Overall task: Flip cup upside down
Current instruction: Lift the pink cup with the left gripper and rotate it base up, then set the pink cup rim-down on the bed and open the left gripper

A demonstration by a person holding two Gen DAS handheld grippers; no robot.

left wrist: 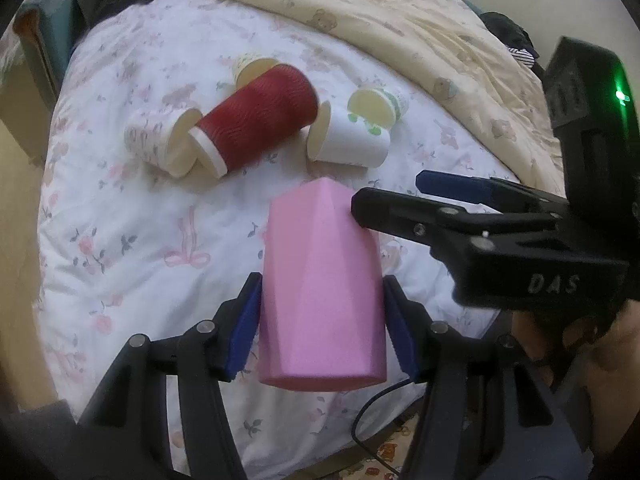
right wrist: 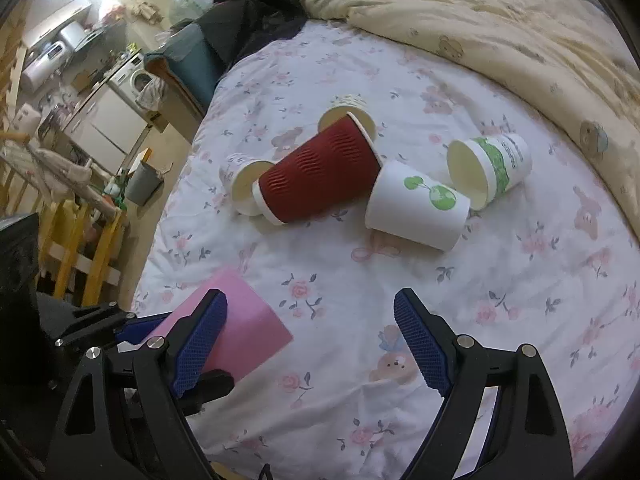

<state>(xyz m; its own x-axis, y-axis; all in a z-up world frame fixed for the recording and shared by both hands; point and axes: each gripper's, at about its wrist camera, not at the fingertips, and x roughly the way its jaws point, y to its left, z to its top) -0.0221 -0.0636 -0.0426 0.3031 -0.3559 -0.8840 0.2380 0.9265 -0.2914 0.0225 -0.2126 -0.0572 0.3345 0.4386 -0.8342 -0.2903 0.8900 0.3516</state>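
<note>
My left gripper (left wrist: 322, 320) is shut on a pink faceted cup (left wrist: 320, 292), its blue pads pressed on both sides, holding it above the bed. The cup's far end points away from the camera. My right gripper (left wrist: 392, 196) comes in from the right, its fingers wide apart beside the cup's far end. In the right wrist view my right gripper (right wrist: 310, 340) is open and empty, and the pink cup (right wrist: 248, 328) lies behind its left finger, with the left gripper's fingers at its side.
Several paper cups lie on their sides on the floral sheet (left wrist: 132, 216): a red ribbed cup (right wrist: 320, 172), a white cup with a green print (right wrist: 416, 208), a green-banded cup (right wrist: 492, 168). A cream quilt (right wrist: 520, 40) lies behind. The bed's edge runs along the left, with furniture beyond.
</note>
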